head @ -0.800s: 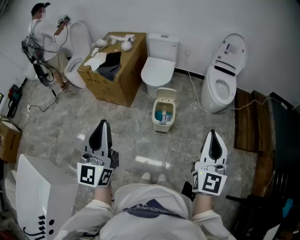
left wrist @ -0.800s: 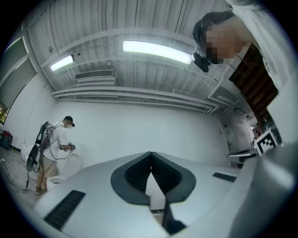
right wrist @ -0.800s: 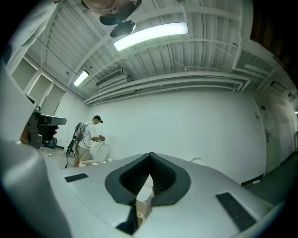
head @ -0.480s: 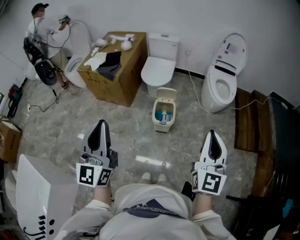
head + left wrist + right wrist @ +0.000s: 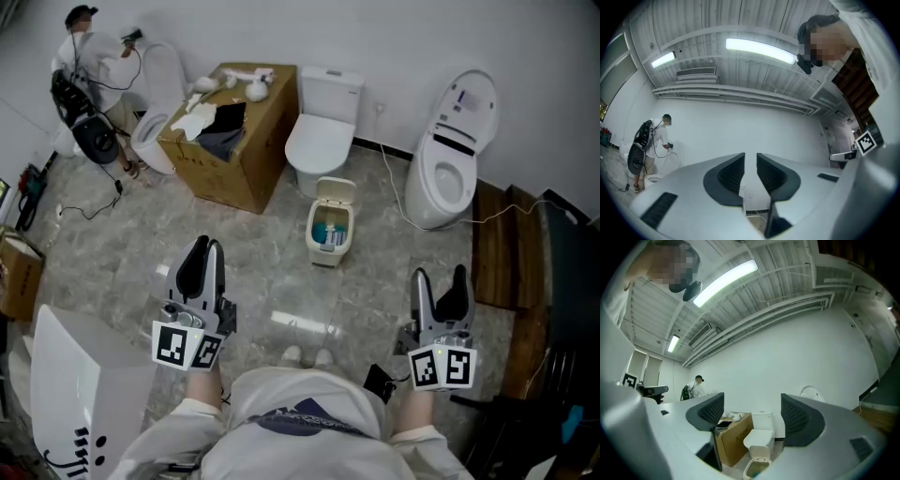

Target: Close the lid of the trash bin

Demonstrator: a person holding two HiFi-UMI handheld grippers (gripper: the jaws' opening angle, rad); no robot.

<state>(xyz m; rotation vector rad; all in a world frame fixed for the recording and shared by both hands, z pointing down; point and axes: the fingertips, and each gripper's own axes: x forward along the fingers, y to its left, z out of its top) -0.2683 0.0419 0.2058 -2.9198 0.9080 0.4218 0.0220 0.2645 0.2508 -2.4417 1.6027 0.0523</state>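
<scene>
A small cream trash bin (image 5: 328, 232) stands on the floor in front of the middle toilet, its lid (image 5: 336, 191) tipped up and open, with blue rubbish inside. The right gripper view shows the bin (image 5: 757, 468) low between the jaws, far off. My left gripper (image 5: 202, 249) is held well short of the bin on the left, jaws together and empty; in its own view my left gripper (image 5: 750, 159) points at the far wall. My right gripper (image 5: 439, 278) hangs to the bin's right and nearer me. Its jaws have just been opening and stand wide apart with nothing between them (image 5: 751, 404).
A white toilet (image 5: 319, 131) stands right behind the bin and a cardboard box (image 5: 230, 141) to its left. Another toilet (image 5: 450, 155) with raised lid is at the right, its cable (image 5: 398, 202) trailing over the floor. A person (image 5: 89, 66) works at the far left. Wooden boards (image 5: 502, 253) lie at right.
My right gripper's jaws have gone from together to wide apart, and it has shifted slightly right and toward me. The left gripper has stayed put. The person at the back has shifted.
</scene>
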